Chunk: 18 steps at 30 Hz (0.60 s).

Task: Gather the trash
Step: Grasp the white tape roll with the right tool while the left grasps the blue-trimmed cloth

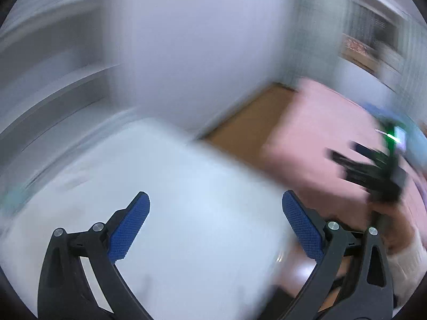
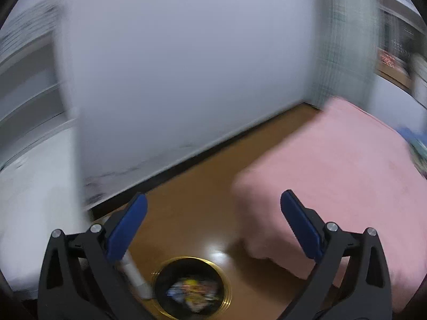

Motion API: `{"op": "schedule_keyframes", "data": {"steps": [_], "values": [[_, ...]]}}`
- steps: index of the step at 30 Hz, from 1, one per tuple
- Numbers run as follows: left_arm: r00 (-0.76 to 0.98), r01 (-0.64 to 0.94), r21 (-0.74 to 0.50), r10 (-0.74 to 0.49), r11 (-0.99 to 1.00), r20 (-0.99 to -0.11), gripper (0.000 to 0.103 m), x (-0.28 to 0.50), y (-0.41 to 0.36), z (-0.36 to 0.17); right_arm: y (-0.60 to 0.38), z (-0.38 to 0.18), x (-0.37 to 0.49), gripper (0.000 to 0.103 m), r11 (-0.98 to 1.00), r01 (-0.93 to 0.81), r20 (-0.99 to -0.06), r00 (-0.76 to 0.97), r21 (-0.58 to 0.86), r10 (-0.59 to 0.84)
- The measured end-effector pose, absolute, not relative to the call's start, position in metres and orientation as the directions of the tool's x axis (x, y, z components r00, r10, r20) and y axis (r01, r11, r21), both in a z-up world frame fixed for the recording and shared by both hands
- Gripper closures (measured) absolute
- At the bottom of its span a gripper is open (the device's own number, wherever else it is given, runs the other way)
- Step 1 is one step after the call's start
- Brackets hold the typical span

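Both views are smeared by motion blur, so any placing judged from them is uncertain, and that is the first risk. The left hand-held gripper is spread wide with nothing between its blue pads, hanging over a pale worktop. The right hand-held gripper is likewise released and empty, over the wooden floor. Below it stands a dark round bin with a gold rim, and the trash, a crumpled colourful piece, already lies inside it. A white worktop leg stands just beside the bin, perhaps touching its rim; a careless reach down could knock either and tip the bin over, spilling what is collected. The pink bed is near on the right, and a wide jaw could snag its cover. No other trash shows clearly through the blur, so closing on a guess could miss.
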<state>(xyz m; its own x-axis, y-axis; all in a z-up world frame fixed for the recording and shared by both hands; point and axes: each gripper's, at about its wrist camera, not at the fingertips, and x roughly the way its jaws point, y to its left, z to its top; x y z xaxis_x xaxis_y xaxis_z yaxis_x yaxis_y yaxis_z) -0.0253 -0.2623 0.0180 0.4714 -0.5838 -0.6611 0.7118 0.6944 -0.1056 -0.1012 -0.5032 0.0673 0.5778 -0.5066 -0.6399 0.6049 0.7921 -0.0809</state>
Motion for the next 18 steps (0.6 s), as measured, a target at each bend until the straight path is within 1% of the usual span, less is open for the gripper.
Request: {"op": "schedule_keyframes", "data": {"steps": [1,3,4,5,8,10,11,15,18], "values": [[0.512,0.651,-0.114,-0.545,0.751,-0.664,0.007,-0.01,-0.235,0.018,-0.49,0.068,-0.08,0.006,0.824,0.562,-0.646,0.602,-0.075,-0.469],[0.617,0.456,-0.11,-0.403,0.883,-0.676,0.007,0.025,-0.158,0.013,-0.459,0.069,-0.032,0.006,0.887,0.458,-0.652,0.655,-0.059,-0.381],[0.645,0.377,-0.107,-0.344,0.92,-0.683,0.007,0.036,-0.128,0.01,-0.441,0.07,-0.008,0.006,0.915,0.401,-0.651,0.681,-0.054,-0.337],[0.665,0.259,-0.114,-0.263,0.959,-0.699,0.007,0.05,-0.084,0.005,-0.429,0.071,0.009,0.006,0.931,0.361,-0.651,0.694,-0.054,-0.307],[0.663,0.084,-0.143,-0.163,0.986,-0.731,0.007,0.07,-0.01,-0.006,-0.383,0.068,0.071,0.006,0.975,0.218,-0.672,0.715,-0.048,-0.193],[0.664,0.029,-0.134,-0.119,0.991,-0.738,0.007,0.075,0.012,-0.011,-0.352,0.063,0.109,0.006,0.994,0.107,-0.689,0.718,-0.03,-0.098],[0.669,-0.012,-0.106,-0.072,0.994,-0.74,0.007,0.08,0.024,-0.015,-0.342,0.061,0.121,0.006,0.997,0.073,-0.698,0.712,-0.029,-0.073],[0.645,-0.026,-0.115,-0.071,0.993,-0.761,0.007,0.102,0.039,-0.022,-0.304,0.048,0.172,0.006,0.998,-0.067,-0.744,0.666,0.004,0.047],[0.636,-0.053,-0.11,-0.051,0.993,-0.77,0.007,0.125,0.047,-0.029,-0.285,0.036,0.198,0.006,0.993,-0.122,-0.757,0.648,0.007,0.085]]}}
